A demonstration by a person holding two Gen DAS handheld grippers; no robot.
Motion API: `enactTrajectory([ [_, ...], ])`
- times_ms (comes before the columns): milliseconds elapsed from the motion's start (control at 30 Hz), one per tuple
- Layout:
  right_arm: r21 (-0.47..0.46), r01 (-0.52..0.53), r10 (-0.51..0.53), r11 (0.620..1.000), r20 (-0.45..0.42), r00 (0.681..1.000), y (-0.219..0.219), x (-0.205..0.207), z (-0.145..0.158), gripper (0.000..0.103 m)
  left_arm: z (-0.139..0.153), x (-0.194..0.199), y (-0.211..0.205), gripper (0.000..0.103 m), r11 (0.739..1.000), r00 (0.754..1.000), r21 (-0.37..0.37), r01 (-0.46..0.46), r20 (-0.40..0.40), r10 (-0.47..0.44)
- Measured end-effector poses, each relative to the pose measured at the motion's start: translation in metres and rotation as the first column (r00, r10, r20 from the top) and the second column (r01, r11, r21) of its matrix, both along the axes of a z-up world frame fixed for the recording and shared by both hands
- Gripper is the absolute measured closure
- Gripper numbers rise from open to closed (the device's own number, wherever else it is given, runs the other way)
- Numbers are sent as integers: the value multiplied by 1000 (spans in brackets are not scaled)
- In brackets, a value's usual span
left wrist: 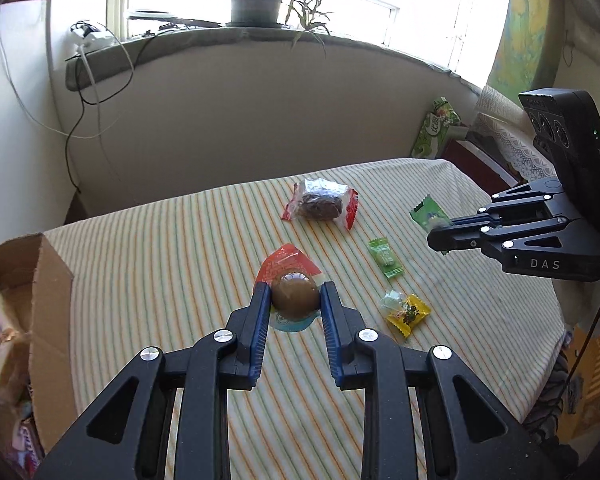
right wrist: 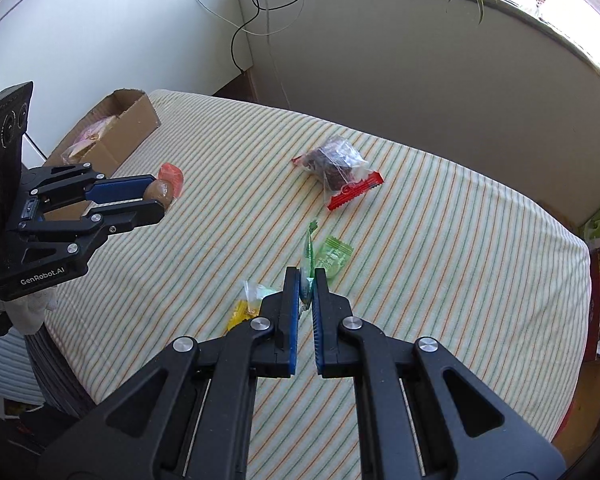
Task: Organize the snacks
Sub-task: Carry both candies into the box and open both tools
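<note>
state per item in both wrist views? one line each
left gripper: shut on brown egg snack
right gripper: shut on green candy packet
cardboard box: open, snacks inside
brownie pack: sealed, lying on cloth
light green candy: wrapped, on cloth
yellow candy: wrapped, on cloth

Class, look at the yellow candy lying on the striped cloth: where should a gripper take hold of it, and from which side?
Grip the yellow candy across its plump middle, coming from above. It lies flat on the striped cloth, its crinkled clear end too thin to hold well. Close across its narrow width, clear of the green candy nearby.
</note>
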State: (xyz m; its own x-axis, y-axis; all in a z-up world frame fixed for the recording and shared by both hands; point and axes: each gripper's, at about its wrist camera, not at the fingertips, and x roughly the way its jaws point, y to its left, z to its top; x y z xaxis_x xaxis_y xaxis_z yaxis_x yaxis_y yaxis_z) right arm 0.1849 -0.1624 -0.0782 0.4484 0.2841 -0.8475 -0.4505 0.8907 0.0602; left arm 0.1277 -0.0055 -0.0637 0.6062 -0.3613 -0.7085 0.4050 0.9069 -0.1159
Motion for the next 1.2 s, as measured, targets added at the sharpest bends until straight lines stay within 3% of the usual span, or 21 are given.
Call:
enactTrajectory([
  [267,-3,-88,88,996,53,995,59,3,29,97,17,-21,67,79,993,992,3,-121,46,120],
  [567,10,-206,205,978,87,975,148,10,48,97,25,-46,144,79,964,962,28,-264,85,261],
  [900,9,-327,325,945,81,942,256,26,39,97,12,-64,205,79,932,932,49,-360,67,356],
  [1200,-1,-390,390,921,33,920,318,37,19,97,5,-68,225,79,919,921,70,-389,57,385],
])
